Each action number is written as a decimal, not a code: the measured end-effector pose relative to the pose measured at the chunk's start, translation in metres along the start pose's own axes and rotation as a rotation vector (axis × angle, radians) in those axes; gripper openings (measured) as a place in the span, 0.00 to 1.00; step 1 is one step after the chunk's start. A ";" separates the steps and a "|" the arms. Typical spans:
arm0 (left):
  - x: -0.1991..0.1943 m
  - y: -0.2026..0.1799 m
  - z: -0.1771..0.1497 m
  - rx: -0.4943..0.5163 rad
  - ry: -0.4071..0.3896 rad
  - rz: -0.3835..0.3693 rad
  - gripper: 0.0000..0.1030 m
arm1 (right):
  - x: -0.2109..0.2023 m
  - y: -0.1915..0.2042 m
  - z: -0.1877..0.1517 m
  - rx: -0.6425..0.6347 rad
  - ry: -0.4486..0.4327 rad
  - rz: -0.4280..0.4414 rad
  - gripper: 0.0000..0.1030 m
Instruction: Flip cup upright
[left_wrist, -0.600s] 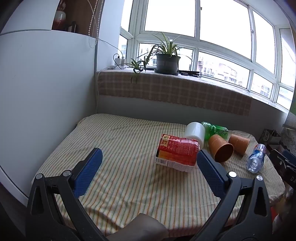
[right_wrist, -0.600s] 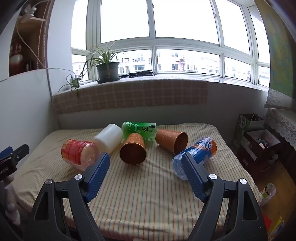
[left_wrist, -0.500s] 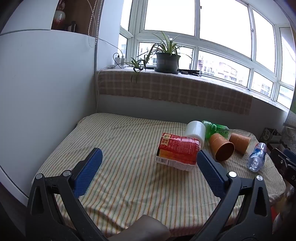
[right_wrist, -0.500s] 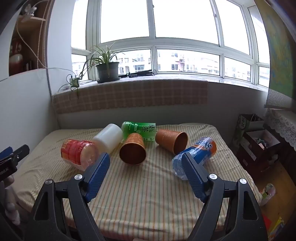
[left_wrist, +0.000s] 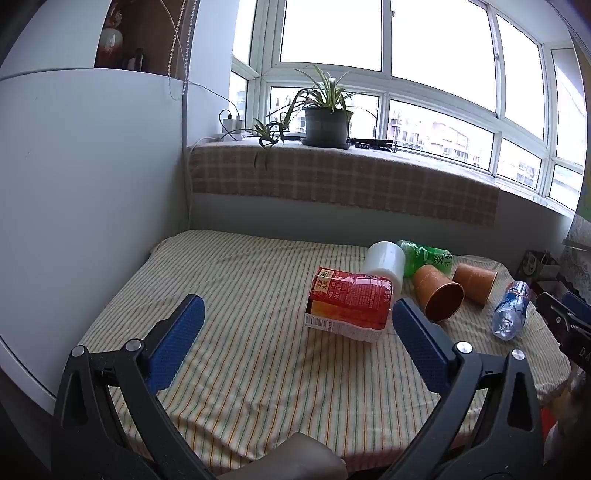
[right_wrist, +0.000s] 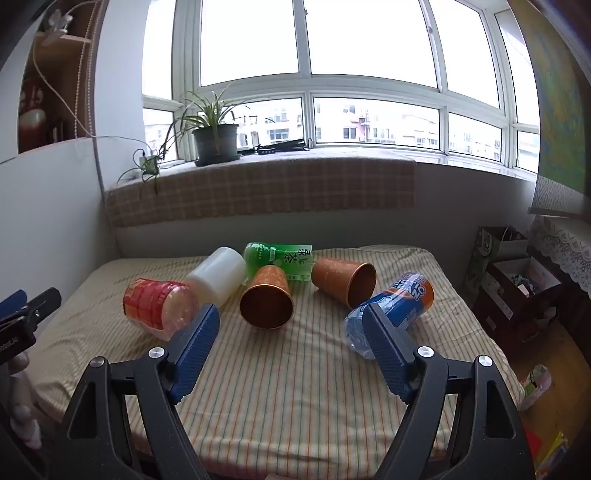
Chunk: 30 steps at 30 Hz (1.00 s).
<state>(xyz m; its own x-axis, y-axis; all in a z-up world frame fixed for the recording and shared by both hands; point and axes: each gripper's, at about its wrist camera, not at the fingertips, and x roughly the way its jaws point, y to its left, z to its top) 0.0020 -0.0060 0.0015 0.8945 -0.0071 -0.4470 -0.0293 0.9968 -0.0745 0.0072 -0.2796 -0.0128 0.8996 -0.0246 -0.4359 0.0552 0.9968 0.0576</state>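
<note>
Presently, your left gripper (left_wrist: 293, 321) hangs above the striped bedcover (left_wrist: 236, 280) with its blue fingers spread wide and nothing between them. Your right gripper (right_wrist: 290, 332) is likewise spread and empty above the cover. Two copper cups lie on their sides mid-bed: the near cup (right_wrist: 266, 302) with its mouth toward your right camera, the far cup (right_wrist: 343, 282) just beside it, mouth angled right. A white jar (right_wrist: 218, 275) and green bottle (right_wrist: 280, 256) lie behind them, a red-labelled container (right_wrist: 157, 308) lies left, and a blue-and-orange bottle (right_wrist: 391, 306) lies right.
</note>
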 end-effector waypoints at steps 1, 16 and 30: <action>0.000 0.000 0.000 0.000 0.000 -0.001 1.00 | 0.000 0.001 0.001 0.003 0.001 -0.001 0.77; 0.000 -0.002 0.000 0.000 0.001 -0.002 1.00 | 0.003 -0.006 -0.001 0.032 0.014 0.001 0.77; 0.000 -0.005 -0.001 0.004 0.001 -0.003 1.00 | 0.003 -0.007 -0.002 0.039 0.021 0.000 0.77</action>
<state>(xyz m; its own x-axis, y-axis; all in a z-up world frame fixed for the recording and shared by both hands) 0.0014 -0.0111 0.0010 0.8940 -0.0097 -0.4479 -0.0253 0.9971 -0.0721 0.0092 -0.2866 -0.0163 0.8905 -0.0224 -0.4545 0.0720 0.9931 0.0922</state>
